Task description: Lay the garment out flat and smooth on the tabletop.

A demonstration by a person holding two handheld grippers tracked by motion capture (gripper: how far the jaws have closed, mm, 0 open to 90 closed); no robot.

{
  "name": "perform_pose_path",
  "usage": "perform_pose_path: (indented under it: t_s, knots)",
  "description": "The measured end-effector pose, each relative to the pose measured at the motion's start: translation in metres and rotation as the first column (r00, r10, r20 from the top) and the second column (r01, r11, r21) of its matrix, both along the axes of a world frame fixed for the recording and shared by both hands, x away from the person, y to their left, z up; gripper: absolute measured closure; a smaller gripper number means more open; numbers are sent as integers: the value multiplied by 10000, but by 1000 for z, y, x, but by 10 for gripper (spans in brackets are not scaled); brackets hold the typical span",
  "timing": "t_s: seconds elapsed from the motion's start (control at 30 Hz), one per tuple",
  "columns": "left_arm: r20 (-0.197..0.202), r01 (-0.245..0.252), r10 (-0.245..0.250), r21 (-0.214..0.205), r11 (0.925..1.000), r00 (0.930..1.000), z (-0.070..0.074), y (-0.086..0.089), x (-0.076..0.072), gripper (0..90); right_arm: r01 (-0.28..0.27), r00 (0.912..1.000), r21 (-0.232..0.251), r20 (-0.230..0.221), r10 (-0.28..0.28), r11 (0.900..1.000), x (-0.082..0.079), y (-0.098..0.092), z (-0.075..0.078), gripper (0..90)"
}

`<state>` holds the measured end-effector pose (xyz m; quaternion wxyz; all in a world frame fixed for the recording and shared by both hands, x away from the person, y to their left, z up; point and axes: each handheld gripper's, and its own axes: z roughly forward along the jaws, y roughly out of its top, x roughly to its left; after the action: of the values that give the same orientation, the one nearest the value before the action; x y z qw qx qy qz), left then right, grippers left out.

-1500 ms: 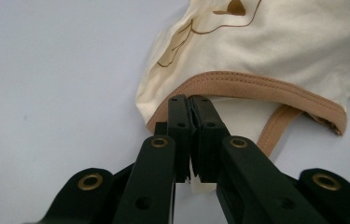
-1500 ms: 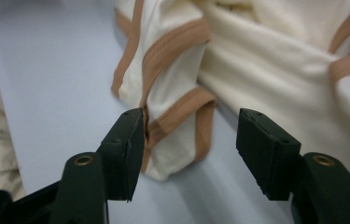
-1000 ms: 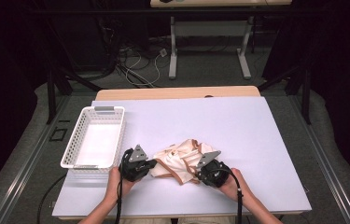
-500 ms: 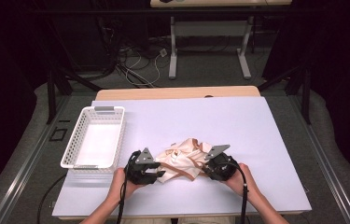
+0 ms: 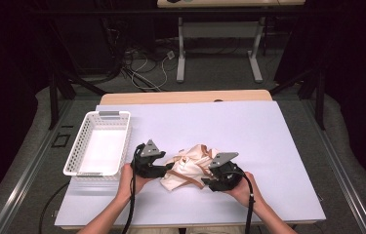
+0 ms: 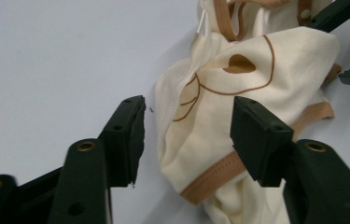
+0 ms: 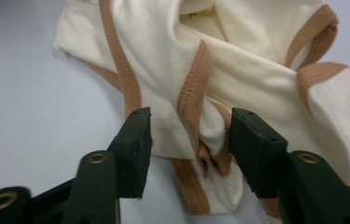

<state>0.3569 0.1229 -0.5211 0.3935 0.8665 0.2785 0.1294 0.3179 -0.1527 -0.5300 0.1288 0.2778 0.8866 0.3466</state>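
garment (image 5: pixel 190 168): cream cloth with tan trim, lying crumpled on the surface (image 5: pixel 268 146), in its near half. Landmark for everything below.

garment close up: tan-edged hem and a thin brown line drawing in the left gripper view (image 6: pixel 238 93); tan bands crossing over bunched folds in the right gripper view (image 7: pixel 238 74).

left hand-held gripper (image 5: pixel 163 169): right at the garment's left edge, held in the left hand (image 5: pixel 132 178). Jaws apart and just been opening, with a fold of the garment sitting between them (image 6: pixel 186 135), pads not pressing on it.

right hand-held gripper (image 5: pixel 205 179): at the garment's right edge, held in the right hand (image 5: pixel 241 187). Jaws also apart and just been opening, straddling a knot of tan trim (image 7: pixel 186 144), no squeeze on the cloth.

basket (image 5: pixel 122 141): white plastic mesh, left of the garment, near the left hand-held gripper but not touching the cloth.

wooden edge (image 5: pixel 185 97): bare strip beyond the garment, along the far side of the surface.

cables (image 5: pixel 146 63): on the floor well beyond the garment, past the far end.
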Motion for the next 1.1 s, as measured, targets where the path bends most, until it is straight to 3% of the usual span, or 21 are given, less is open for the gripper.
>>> perform_pose_path:
  t_s: [0.13,0.37,0.57,0.7,1.1]
  knots:
    - [21,53,-54,108,9999,10000,-3,-8,9,554,-97,9999,5,-137,97,10000,0,1,-2,571]
    - [-276,294,-282,433,9986,9992,-13,-18,22,674,-128,9999,-144,-42,127,9998,2,1,-9,729]
    - [-400,214,-199,386,9990,9990,-17,-17,25,867,19,10000,-251,56,-17,9997,0,-1,-8,808]
    - [-411,159,-145,340,9993,9990,-16,-13,24,880,-8,9999,-265,148,12,9996,1,-3,-7,816]
    - [-546,-189,190,40,9998,9983,-13,9,17,879,598,9969,-506,544,-570,9969,2,-14,-4,823]
